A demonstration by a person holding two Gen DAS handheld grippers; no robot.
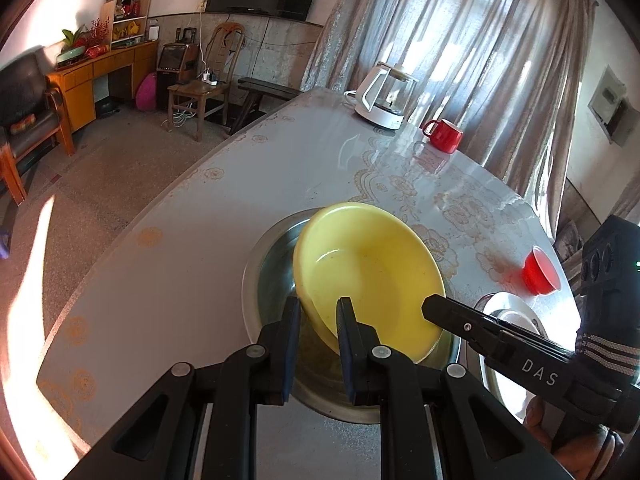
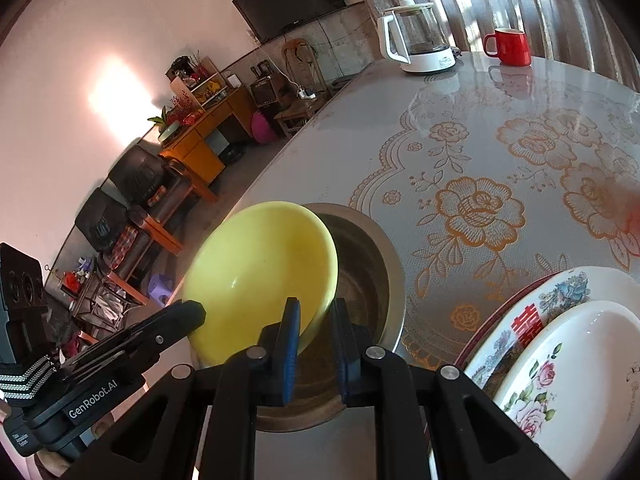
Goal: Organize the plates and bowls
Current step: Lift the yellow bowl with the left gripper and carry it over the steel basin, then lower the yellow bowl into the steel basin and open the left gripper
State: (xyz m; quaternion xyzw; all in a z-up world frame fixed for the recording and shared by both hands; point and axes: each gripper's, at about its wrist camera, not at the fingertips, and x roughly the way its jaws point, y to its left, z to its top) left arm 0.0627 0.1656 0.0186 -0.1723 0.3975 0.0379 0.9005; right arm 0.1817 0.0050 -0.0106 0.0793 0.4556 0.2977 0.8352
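Note:
A yellow bowl hangs tilted just above a steel bowl on the table. My left gripper is shut on the yellow bowl's near rim, one pad inside and one outside. My right gripper is shut on the opposite side of the same rim. Each view also shows the other gripper's finger reaching the bowl, the right one and the left one. A stack of floral plates lies to the right of the steel bowl.
A glass kettle and a red mug stand at the table's far side. A small red cup sits beyond a white plate. The table's edge curves away on the left, with floor and chairs beyond.

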